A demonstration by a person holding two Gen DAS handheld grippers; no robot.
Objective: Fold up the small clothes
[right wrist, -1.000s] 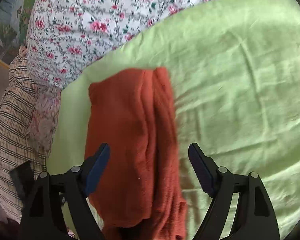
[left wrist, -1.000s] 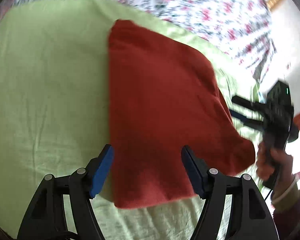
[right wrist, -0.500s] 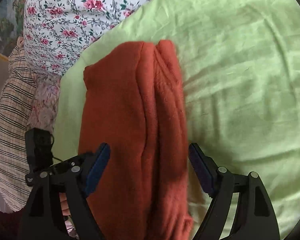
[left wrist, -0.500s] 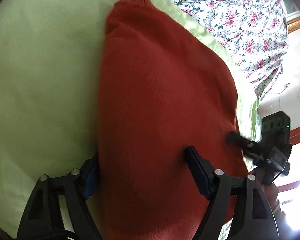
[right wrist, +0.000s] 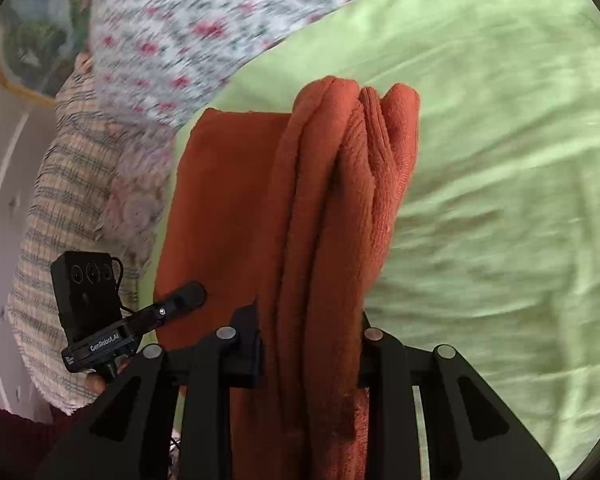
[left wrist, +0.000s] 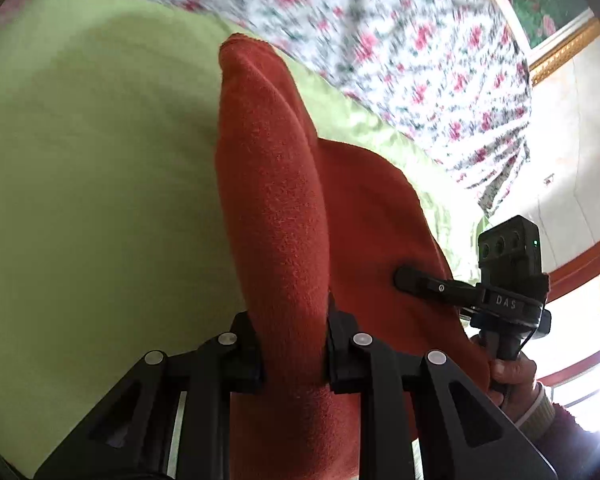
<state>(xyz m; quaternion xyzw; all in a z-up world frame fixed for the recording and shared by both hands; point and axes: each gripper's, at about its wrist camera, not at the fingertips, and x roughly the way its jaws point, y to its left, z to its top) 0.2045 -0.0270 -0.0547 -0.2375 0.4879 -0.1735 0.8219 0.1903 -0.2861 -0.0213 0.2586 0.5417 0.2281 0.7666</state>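
A rust-red knitted garment (left wrist: 272, 200) lies folded on a light green sheet (left wrist: 92, 184). My left gripper (left wrist: 294, 344) is shut on a thick folded edge of it, which rises between the jaws. My right gripper (right wrist: 310, 340) is shut on the layered opposite edge of the garment (right wrist: 340, 200), where several folds stack up. The right gripper (left wrist: 416, 280) shows at the right of the left wrist view, against the garment. The left gripper (right wrist: 184, 296) shows at the lower left of the right wrist view.
A white floral cloth (left wrist: 400, 40) lies beyond the green sheet (right wrist: 500, 160). A checked fabric (right wrist: 60, 200) hangs at the left of the right wrist view. A pale wall with red trim (left wrist: 572, 200) stands at the right.
Both grippers were open over the flat garment; they moved down onto it and closed. The gripped edges now stand bunched up between the jaws.
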